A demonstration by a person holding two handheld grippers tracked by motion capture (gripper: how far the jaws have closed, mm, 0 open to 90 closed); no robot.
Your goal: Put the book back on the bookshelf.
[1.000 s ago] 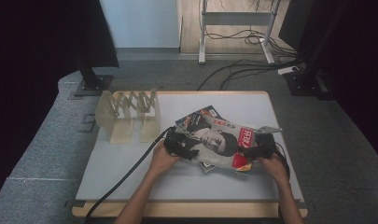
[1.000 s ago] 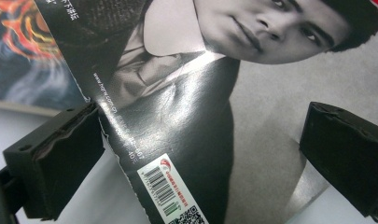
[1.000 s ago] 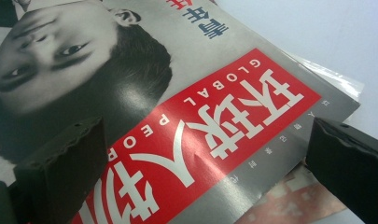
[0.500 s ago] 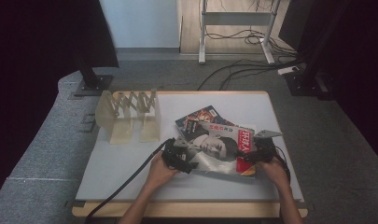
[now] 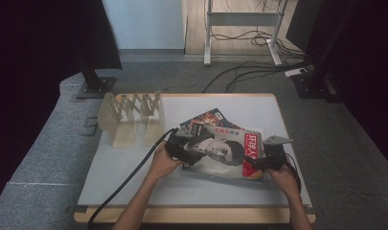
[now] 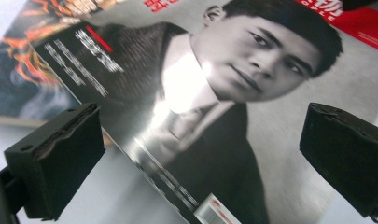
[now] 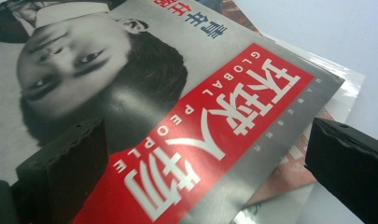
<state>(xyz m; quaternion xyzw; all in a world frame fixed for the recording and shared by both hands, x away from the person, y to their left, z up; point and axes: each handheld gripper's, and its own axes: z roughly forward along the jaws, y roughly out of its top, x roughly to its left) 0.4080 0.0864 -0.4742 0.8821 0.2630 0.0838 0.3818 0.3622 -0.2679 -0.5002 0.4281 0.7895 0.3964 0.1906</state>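
A grey magazine (image 5: pixel 220 152) with a portrait cover and a red title block lies on top of a loose stack on the white table (image 5: pixel 134 177). Under it a magazine with a flame-coloured cover (image 5: pixel 208 117) pokes out at the back. My left gripper (image 5: pixel 186 154) sits at the top magazine's left edge, jaws wide open over the cover (image 6: pixel 214 116). My right gripper (image 5: pixel 259 163) is at the right edge over the red block (image 7: pixel 214 135), also open. Neither holds anything.
A pale wooden accordion rack (image 5: pixel 131 117) stands at the table's back left. A black cable (image 5: pixel 129 179) trails from the left gripper toward the front edge. Black stands and cables sit on the floor beyond the table.
Both hands and grippers have pulled toward the table's front, and the top magazine has shifted with them, from tilted to nearly square with the table edge.
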